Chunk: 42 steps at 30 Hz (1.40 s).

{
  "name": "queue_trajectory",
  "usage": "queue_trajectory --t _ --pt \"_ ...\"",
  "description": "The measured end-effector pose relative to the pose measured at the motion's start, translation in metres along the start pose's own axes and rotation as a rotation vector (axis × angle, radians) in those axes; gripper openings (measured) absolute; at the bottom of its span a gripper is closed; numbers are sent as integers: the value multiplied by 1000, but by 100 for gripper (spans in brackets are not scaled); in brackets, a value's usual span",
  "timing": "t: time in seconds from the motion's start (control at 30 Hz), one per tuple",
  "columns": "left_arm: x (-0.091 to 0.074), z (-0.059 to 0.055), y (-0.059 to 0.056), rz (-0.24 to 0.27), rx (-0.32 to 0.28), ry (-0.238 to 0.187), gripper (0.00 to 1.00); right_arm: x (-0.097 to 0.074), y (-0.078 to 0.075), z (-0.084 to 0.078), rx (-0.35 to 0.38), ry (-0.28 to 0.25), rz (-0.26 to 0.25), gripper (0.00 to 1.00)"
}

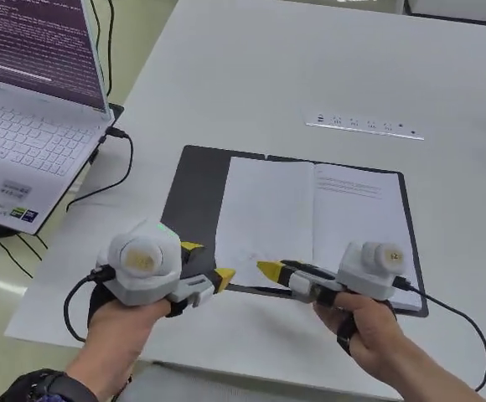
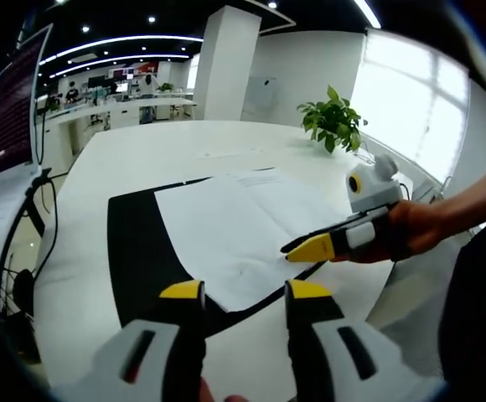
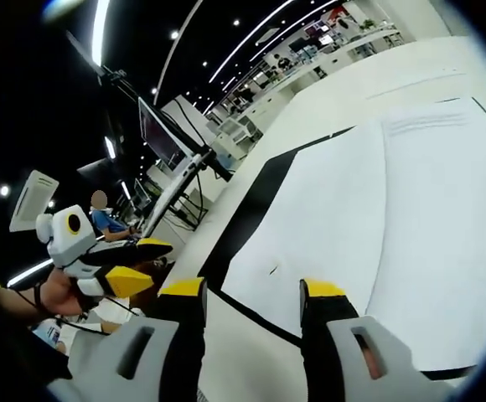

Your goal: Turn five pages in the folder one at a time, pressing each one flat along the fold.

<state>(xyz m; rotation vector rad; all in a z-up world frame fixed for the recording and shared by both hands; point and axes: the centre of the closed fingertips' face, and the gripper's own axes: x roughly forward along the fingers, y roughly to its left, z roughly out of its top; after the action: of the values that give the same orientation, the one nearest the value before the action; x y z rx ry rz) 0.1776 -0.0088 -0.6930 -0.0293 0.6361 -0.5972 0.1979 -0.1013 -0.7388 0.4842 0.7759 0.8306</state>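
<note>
Holding left gripper and right gripper, both spread and empty, by the near edge of the open folder. Leaving the pages lying flat; judging turns done as uncountable here.

Left gripper, right gripper: white-grey housings, my fingers black, yellow-tipped; black cables trailing behind; dark left cuff.

Bare table is left beyond and right of the open folder. The left is blocked by a laptop and its cable; a socket panel is set farther back.
</note>
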Motion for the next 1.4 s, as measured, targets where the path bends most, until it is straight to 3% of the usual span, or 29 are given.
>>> queue_trajectory --t 0.13,0.27,0.47,0.57,0.7,0.97,1.27,1.3,1.37,1.4 --pt "6 -3 3 -4 10 13 32 -17 -9 6 -30 -9 -28 43" --pt "14 -10 6 -12 33 46 26 -30 -20 16 -9 -58 -61 42" --pt "26 -17 13 -7 25 83 13 -35 -29 17 19 -79 -87 40" --pt "31 -24 15 5 32 120 7 -37 -31 16 48 -89 -81 40" --pt "38 -28 11 -10 24 137 1 -39 -35 12 65 -88 -89 39" --pt "57 -36 10 -16 14 176 0 -41 -38 9 73 -81 -85 39" --pt "66 -43 8 -23 -26 195 0 -41 -41 8 65 -81 -89 39" --pt "66 -45 8 -19 -13 204 0 -41 -40 9 68 -89 -87 38" --pt "68 -63 16 3 14 268 0 -39 -40 10 74 -96 -80 38" --pt "67 -74 26 47 6 298 0 -39 -40 10 74 -97 -79 37"
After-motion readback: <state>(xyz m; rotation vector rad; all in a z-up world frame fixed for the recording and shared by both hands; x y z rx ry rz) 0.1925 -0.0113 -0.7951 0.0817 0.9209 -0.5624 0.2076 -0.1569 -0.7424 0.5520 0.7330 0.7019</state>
